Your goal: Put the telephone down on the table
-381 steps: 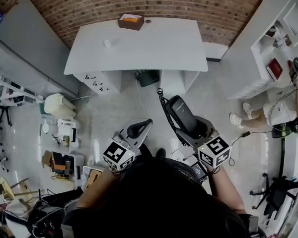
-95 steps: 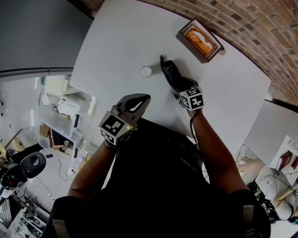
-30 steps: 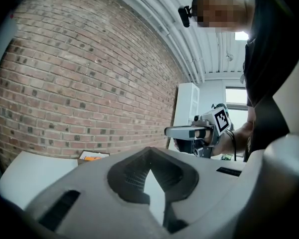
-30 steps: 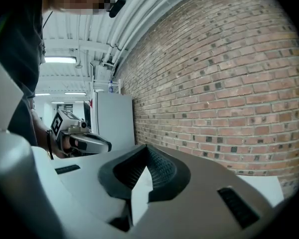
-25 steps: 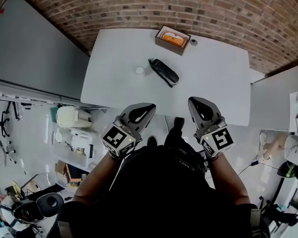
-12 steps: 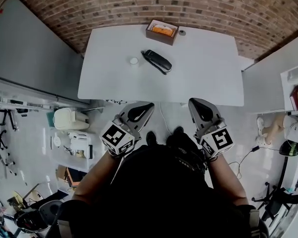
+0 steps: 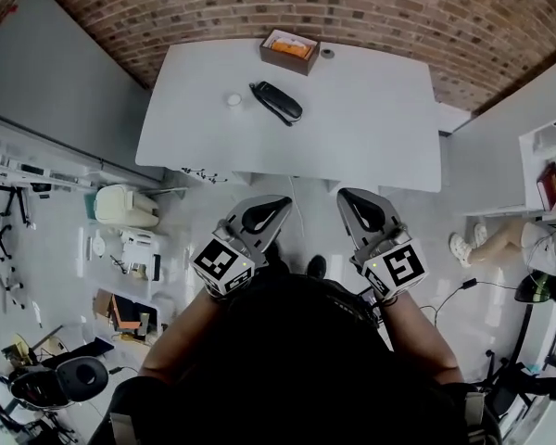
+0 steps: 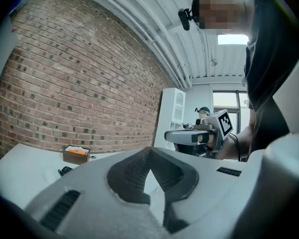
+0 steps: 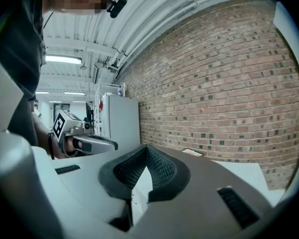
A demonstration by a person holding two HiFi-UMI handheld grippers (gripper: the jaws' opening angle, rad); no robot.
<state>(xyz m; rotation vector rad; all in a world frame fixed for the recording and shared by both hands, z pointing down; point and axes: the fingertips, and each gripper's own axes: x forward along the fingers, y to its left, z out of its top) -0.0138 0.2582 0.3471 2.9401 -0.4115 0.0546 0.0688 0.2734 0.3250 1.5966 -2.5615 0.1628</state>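
Observation:
The black telephone [image 7: 276, 101] lies flat on the white table [image 7: 371, 128], near its far side, with nothing holding it. In the left gripper view the telephone [image 8: 65, 171] shows small at the far left. Both grippers are held well back from the table, above the floor and close to the person's body. My left gripper [image 7: 274, 204] is shut and empty. My right gripper [image 7: 347, 197] is also shut, with nothing between its jaws. Each gripper view shows its own jaws closed tip to tip, and the other gripper [image 8: 197, 136] [image 9: 87, 143] beside it.
A brown box with orange contents [image 7: 290, 51] stands at the table's back edge, a small grey disc [image 7: 327, 53] beside it. A small white round object [image 7: 233, 100] sits left of the telephone. A brick wall runs behind the table. Shelves and clutter line the left floor.
The table with the telephone on it has drifted up and away in the head view as the person stepped back. Both grippers stay shut and empty.

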